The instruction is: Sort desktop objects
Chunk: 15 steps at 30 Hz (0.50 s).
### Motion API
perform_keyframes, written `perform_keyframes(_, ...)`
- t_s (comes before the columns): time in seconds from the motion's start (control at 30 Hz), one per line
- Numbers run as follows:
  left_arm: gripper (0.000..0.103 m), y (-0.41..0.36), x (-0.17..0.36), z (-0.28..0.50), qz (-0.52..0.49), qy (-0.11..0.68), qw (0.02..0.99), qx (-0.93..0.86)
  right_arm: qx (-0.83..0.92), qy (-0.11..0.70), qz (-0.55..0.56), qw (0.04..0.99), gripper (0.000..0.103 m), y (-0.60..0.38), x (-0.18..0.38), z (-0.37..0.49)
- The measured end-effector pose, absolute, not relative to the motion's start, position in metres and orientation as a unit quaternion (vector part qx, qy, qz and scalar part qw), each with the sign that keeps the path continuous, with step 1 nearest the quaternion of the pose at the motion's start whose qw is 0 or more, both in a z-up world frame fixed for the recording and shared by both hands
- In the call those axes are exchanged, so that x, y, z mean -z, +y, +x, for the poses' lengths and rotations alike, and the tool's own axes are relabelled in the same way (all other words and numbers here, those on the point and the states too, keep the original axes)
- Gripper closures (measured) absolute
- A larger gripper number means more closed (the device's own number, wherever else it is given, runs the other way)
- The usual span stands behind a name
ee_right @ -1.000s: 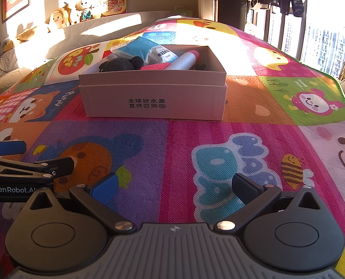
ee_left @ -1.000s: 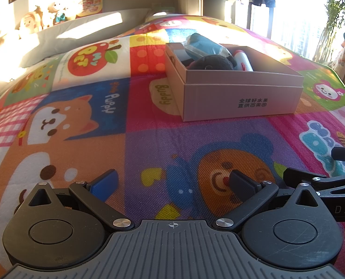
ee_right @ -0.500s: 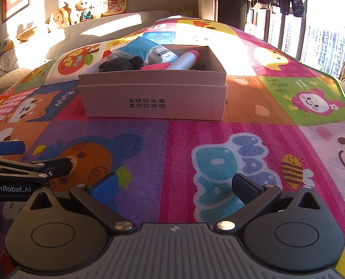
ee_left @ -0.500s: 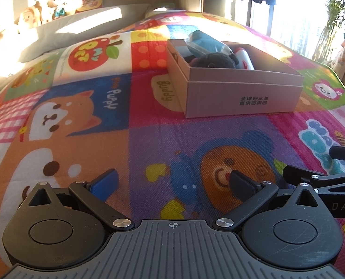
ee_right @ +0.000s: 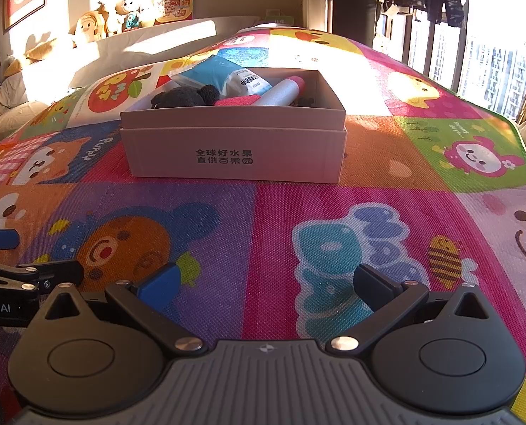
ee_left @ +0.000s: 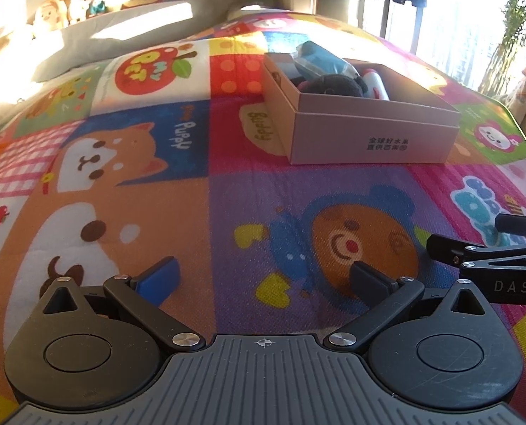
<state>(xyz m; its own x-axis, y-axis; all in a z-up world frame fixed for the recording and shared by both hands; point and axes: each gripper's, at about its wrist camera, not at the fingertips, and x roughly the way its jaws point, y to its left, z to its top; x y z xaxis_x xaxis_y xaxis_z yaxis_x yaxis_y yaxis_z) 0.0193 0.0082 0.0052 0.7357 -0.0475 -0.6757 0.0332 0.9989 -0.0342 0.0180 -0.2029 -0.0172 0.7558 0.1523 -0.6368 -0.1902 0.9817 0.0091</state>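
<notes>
I have a woven cartoon play mat (ee_right: 263,219) spread wide under both tools, its surface finely textured and patched in bright squares. On it sits the pale cardboard box (ee_right: 233,152), straight-walled, printed on its near side, well ahead of me. Everything I can see to sort already lies inside: a crinkly blue packet (ee_right: 215,74), a smooth grey tube (ee_right: 280,92) with a pink cap, a fuzzy black plush (ee_right: 183,97). No loose item shows on the mat.

My left gripper (ee_left: 263,278) and right gripper (ee_right: 264,283) both hover low with fingers spread apart, holding nothing.

I judge the risk small: the two tools sit close side by side and could knock together, or a careless reach could shove the light box, since the packet is perched high and might slide out.
</notes>
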Motion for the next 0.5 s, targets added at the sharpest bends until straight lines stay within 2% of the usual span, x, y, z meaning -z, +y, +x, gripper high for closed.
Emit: perform_keyframes(0.5,0.000,0.0072,-0.0047,0.0191,-0.007,0.362,0.932,0.019,-0.091,0.337,-0.028,0.937,0.000,-0.2030,0.0172,0.0180)
